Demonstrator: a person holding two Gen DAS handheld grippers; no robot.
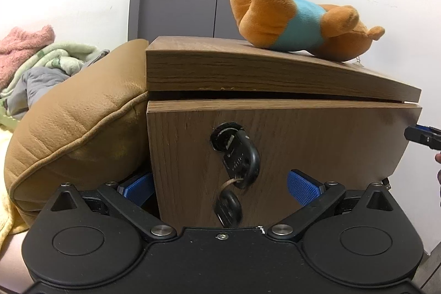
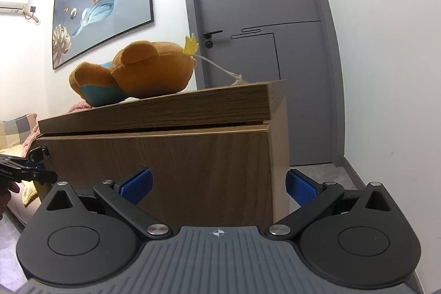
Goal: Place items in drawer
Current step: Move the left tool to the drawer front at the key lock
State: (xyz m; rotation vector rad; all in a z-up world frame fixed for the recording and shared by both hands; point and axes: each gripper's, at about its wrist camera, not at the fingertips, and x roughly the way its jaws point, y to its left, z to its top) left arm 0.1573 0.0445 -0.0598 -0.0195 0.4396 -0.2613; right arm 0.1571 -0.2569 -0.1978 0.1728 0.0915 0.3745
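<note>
Nothing was stowed: the orange plush bear in blue shirt, upper right, lay atop the closed wooden drawer front; both the left claw and right claw gaped, empty.

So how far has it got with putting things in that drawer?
Nothing looks put away yet. The plush bear lies on top of the nightstand, and the drawer front, with its key in the lock, appears shut or nearly so. The left gripper is open, facing the key; the right gripper is open at the drawer's far corner. Left: open the drawer, move the bear in.
</note>
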